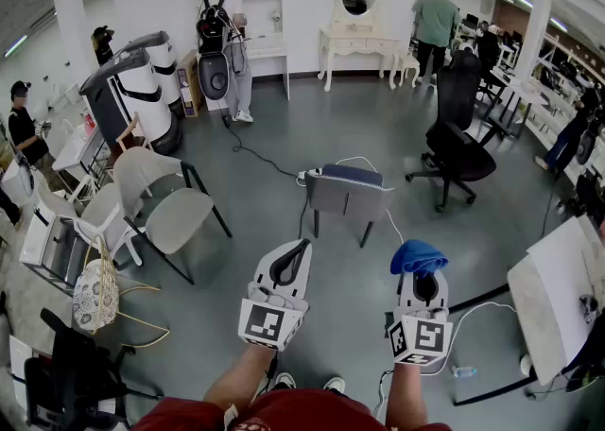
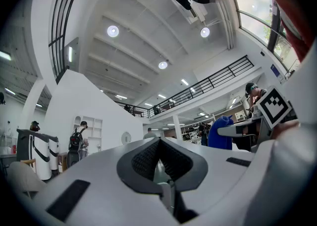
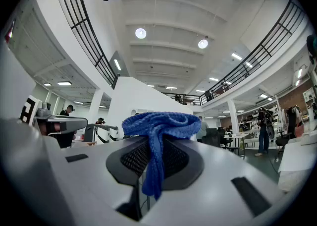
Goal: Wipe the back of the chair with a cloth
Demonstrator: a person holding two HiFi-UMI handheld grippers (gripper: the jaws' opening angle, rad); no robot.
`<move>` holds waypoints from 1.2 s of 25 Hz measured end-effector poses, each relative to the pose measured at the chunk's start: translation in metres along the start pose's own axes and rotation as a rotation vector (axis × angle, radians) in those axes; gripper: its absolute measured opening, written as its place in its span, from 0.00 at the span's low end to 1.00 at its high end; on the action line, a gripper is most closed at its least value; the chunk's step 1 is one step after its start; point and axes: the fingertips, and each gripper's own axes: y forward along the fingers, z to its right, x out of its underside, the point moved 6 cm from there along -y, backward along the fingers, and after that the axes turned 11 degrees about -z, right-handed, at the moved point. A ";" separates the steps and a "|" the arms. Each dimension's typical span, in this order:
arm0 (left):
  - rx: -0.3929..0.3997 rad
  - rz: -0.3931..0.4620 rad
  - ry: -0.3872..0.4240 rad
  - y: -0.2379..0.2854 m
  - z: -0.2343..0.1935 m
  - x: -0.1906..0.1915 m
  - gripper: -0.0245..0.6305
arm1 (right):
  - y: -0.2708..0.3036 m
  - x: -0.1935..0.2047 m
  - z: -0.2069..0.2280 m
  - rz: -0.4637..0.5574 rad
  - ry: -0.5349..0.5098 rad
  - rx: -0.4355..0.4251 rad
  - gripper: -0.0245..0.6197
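1. Blue cloth (image 3: 159,123) clamped in right gripper (image 1: 422,284), jaws closed on it, bunched above the tips for wiping; well short of the chair (image 1: 349,195).
2. Beside it, left gripper (image 1: 287,265): jaws together, empty; apparently spare.
3. Chair back faces the person; judged not yet wiped.

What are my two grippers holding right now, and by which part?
The right gripper pinches a blue cloth by a narrow fold; the rest bunches above the jaw tips. The left gripper is shut, holding nothing.
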 end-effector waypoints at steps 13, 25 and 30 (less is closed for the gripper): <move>0.001 0.019 0.027 0.015 0.033 0.000 0.06 | -0.007 0.011 0.036 -0.002 0.045 -0.001 0.13; -0.039 0.000 0.018 0.048 0.074 0.005 0.06 | 0.001 0.035 0.092 -0.026 0.095 -0.024 0.13; -0.030 0.007 0.027 0.062 0.082 0.006 0.06 | 0.009 0.039 0.105 -0.036 0.116 -0.026 0.13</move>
